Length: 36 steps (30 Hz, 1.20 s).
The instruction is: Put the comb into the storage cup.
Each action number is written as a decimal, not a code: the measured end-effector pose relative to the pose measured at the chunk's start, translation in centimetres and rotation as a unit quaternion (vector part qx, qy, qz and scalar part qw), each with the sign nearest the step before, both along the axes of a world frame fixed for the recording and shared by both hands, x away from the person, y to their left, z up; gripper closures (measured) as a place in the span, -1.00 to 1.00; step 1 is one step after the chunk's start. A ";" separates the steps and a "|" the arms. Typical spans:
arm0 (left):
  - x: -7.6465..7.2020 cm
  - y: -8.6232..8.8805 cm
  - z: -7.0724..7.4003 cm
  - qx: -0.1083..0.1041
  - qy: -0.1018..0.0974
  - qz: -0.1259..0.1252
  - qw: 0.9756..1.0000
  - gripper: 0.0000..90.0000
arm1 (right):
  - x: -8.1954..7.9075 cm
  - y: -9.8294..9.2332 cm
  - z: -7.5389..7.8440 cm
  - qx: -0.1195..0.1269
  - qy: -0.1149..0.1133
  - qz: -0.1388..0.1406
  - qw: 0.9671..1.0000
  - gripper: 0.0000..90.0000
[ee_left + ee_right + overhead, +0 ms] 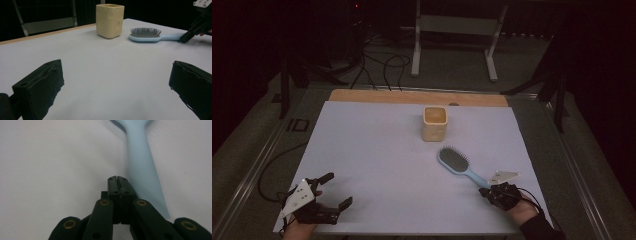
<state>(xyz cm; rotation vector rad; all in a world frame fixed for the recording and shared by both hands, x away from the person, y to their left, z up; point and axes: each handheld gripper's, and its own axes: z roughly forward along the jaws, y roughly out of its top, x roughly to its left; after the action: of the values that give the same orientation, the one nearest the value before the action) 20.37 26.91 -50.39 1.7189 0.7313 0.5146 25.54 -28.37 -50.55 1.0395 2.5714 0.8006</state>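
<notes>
While my right gripper (488, 191) sits at the lower right of the high view, jaws together beside the blue hairbrush (455, 162) handle, gripping nothing, the brush lies flat on the white surface (377, 150) below the yellow cup (434, 123). My left gripper (331, 191) rests lower left, jaws apart.

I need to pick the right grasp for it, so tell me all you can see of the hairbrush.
The hairbrush is light blue, plastic by its look, with an oval head of dark bristles facing up and a flat tapering handle. It lies flat on the white table, near the cream cup but apart from it. The shut right claw sits beside the handle's end; contact cannot be told.
</notes>
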 end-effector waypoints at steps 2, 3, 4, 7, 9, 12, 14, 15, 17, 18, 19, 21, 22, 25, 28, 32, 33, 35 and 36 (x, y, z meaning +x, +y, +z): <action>0.0 0.0 0.0 0.000 0.000 0.000 1.000 -1.00 | 0.1 -0.2 0.0 0.000 0.001 -0.003 1.000 1.00; 0.0 0.0 0.0 0.000 0.000 0.000 1.000 -1.00 | 0.2 -0.4 0.0 -0.002 0.000 -0.006 1.000 1.00; 0.0 0.0 0.0 -0.001 0.000 0.000 1.000 -1.00 | 0.3 -0.7 0.0 0.002 0.000 -0.011 1.000 1.00; 0.0 0.0 0.0 0.001 0.000 -0.001 1.000 -1.00 | 0.3 -1.1 0.0 0.003 -0.002 -0.018 1.000 1.00; 0.0 0.0 0.0 0.000 0.000 -0.001 1.000 -1.00 | 0.3 -1.2 0.0 0.003 -0.004 -0.018 1.000 1.00; 0.0 0.0 0.0 0.001 0.001 -0.001 1.000 -1.00 | 0.4 -1.4 0.0 -0.002 -0.005 -0.023 1.000 1.00; 0.0 0.0 0.0 0.000 0.000 -0.001 1.000 -1.00 | 0.3 -1.2 0.3 0.000 -0.006 -0.016 1.000 1.00; 0.0 0.0 0.0 0.000 0.000 -0.001 1.000 -1.00 | 0.2 -1.1 0.5 0.001 -0.009 -0.009 1.000 1.00; 0.0 0.0 0.0 0.000 0.001 -0.001 1.000 -1.00 | 0.0 -1.0 1.0 0.004 -0.018 0.002 1.000 1.00; 0.0 0.0 0.0 0.000 0.001 -0.001 1.000 -1.00 | 0.0 -1.0 1.3 0.006 -0.019 0.004 1.000 1.00; 0.0 0.0 0.0 0.000 0.000 -0.001 1.000 -1.00 | 0.0 -1.0 1.5 0.005 -0.024 0.008 1.000 1.00; 0.0 0.0 0.0 0.000 0.000 -0.002 1.000 -1.00 | 0.0 -1.0 1.8 0.004 -0.027 0.010 1.000 1.00; 0.0 0.0 0.0 -0.001 0.000 -0.001 1.000 -1.00 | 0.1 -1.1 2.4 0.005 -0.031 0.012 0.999 1.00; 0.0 0.0 0.0 -0.001 0.000 -0.001 1.000 -1.00 | 0.2 -1.2 3.2 0.004 -0.039 0.014 0.999 1.00; 0.0 0.0 0.0 -0.001 0.001 -0.002 1.000 -1.00 | 0.6 -1.5 4.2 0.012 -0.049 0.012 0.999 1.00; 0.0 0.0 0.0 -0.001 0.001 -0.001 1.000 -1.00 | 1.1 -1.7 5.6 0.011 -0.058 0.015 0.998 1.00; 0.0 0.0 0.0 -0.001 0.001 0.000 1.000 -1.00 | 1.3 -1.7 5.9 0.012 -0.058 0.018 0.998 1.00; 0.0 0.0 0.0 -0.001 0.000 -0.001 1.000 -1.00 | 1.4 -1.7 6.2 0.011 -0.059 0.020 0.998 1.00; 0.0 0.0 0.0 -0.001 0.000 -0.001 1.000 -1.00 | 1.7 -1.7 6.8 0.005 -0.061 0.028 0.998 0.95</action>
<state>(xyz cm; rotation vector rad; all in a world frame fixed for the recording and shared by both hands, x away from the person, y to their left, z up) 20.37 26.90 -50.37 1.7187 0.7286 0.5123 27.23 -30.05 -43.77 0.8955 2.5053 0.8644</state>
